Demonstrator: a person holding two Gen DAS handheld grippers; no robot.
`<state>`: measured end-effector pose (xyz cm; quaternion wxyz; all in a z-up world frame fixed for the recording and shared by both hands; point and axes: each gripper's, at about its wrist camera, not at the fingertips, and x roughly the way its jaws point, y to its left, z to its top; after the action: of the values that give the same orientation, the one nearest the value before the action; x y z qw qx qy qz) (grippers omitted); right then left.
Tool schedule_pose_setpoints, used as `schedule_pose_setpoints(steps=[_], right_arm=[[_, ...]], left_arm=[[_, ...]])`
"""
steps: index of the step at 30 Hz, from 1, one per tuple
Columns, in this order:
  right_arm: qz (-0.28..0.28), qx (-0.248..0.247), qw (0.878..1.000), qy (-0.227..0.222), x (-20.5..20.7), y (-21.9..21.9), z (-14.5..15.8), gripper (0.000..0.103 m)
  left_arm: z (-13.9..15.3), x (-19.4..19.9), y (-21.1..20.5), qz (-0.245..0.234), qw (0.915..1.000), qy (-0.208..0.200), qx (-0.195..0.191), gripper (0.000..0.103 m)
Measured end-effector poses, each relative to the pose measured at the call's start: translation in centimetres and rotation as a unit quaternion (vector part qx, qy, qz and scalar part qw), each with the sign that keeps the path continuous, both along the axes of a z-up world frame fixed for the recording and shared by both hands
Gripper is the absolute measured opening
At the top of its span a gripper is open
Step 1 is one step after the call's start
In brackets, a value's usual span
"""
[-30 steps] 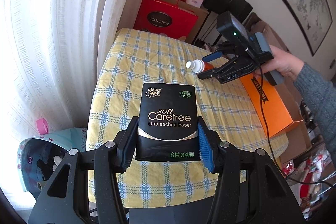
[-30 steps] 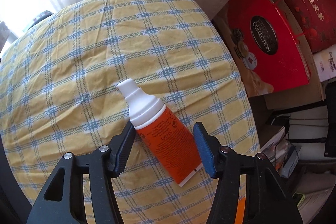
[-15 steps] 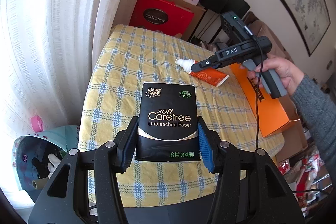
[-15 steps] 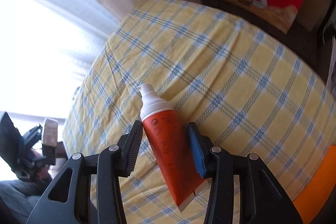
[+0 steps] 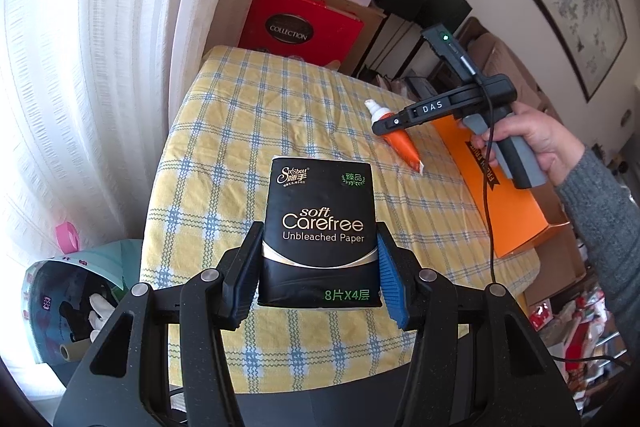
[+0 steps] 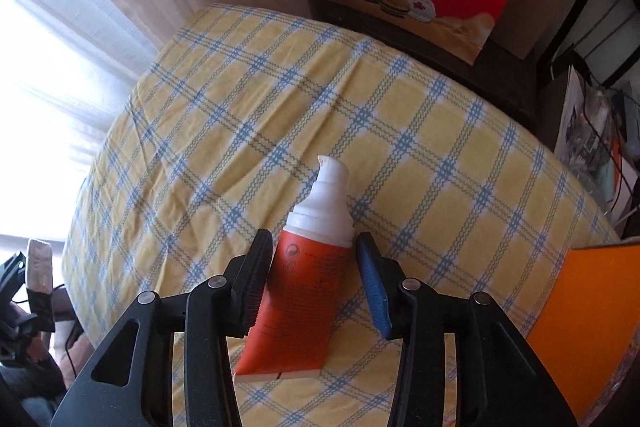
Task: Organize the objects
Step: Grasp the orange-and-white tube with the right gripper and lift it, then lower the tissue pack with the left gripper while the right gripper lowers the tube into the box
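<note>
My left gripper (image 5: 318, 277) is shut on a black tissue pack (image 5: 320, 231) labelled "Carefree" and holds it above the near end of the table. My right gripper (image 6: 312, 283) is shut on an orange tube with a white pump cap (image 6: 302, 291), held above the yellow checked tablecloth (image 6: 248, 131). In the left wrist view the right gripper (image 5: 386, 125) holds the tube (image 5: 402, 143) tilted, cap up, over the table's right side.
An orange box (image 5: 508, 195) lies at the table's right edge, also in the right wrist view (image 6: 592, 327). Red gift bags (image 5: 298, 23) stand behind the table. White curtains (image 5: 100, 67) hang on the left. A bin (image 5: 76, 303) stands at lower left.
The right gripper has turned and lifted the orange tube so it hangs more upright. The left gripper has held the tissue pack and drifted back slightly from the table.
</note>
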<state>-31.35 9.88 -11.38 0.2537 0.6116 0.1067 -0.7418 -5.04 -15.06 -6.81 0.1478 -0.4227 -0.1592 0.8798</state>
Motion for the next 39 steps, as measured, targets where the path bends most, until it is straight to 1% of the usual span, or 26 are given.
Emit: schedule_pose_setpoints(steps=[4,7,8,9,12,16,20,25,29,33,39], right_arm=[[-0.015,0.02,1.0,0.015,1.3,0.5,-0.2,0.047],[-0.011,0.047,0.998,0.037,2.4,-0.2,-0.3,0.048],[-0.01,0.054,0.998,0.043,2.7,-0.4,-0.3,0.046],[-0.008,0.061,0.997,0.052,3.0,-0.6,-0.3,0.039],[-0.012,0.068,0.995,0.067,3.8,-0.6,0.0,0.039],[-0.018,0.04,0.996,0.08,5.5,0.1,1.5,0.038],[-0.03,0.0,0.995,0.097,7.0,1.3,3.8,0.038],[-0.043,-0.026,0.991,0.123,8.5,2.8,6.8,0.036],[-0.052,-0.046,0.988,0.141,9.4,4.1,8.9,0.036],[-0.064,-0.068,0.983,0.157,10.6,5.8,11.0,0.036],[-0.089,-0.107,0.975,0.172,12.7,9.7,15.0,0.036]], left_arm=[[0.2,-0.1,0.3,-0.004,1.0,0.003,0.0,0.05],[0.2,0.0,0.6,-0.009,1.0,0.002,-0.002,0.05],[0.2,0.0,0.8,-0.01,0.9999,0.002,-0.002,0.05],[0.1,0.0,0.9,-0.011,0.9999,0.001,-0.003,0.05],[0.4,-0.1,1.3,-0.012,0.9999,0.003,-0.005,0.049],[1.5,-0.2,2.2,-0.018,0.9996,0.014,-0.014,0.05],[2.4,-0.7,3.8,-0.034,0.999,0.023,-0.017,0.05],[3.4,-1.3,6.7,-0.058,0.9975,0.035,-0.023,0.05],[4.3,-1.9,9.1,-0.077,0.9961,0.04,-0.018,0.049],[5.9,-2.8,11.5,-0.101,0.9935,0.053,-0.013,0.05],[8.5,-4.3,15.3,-0.134,0.9884,0.071,-0.002,0.05]])
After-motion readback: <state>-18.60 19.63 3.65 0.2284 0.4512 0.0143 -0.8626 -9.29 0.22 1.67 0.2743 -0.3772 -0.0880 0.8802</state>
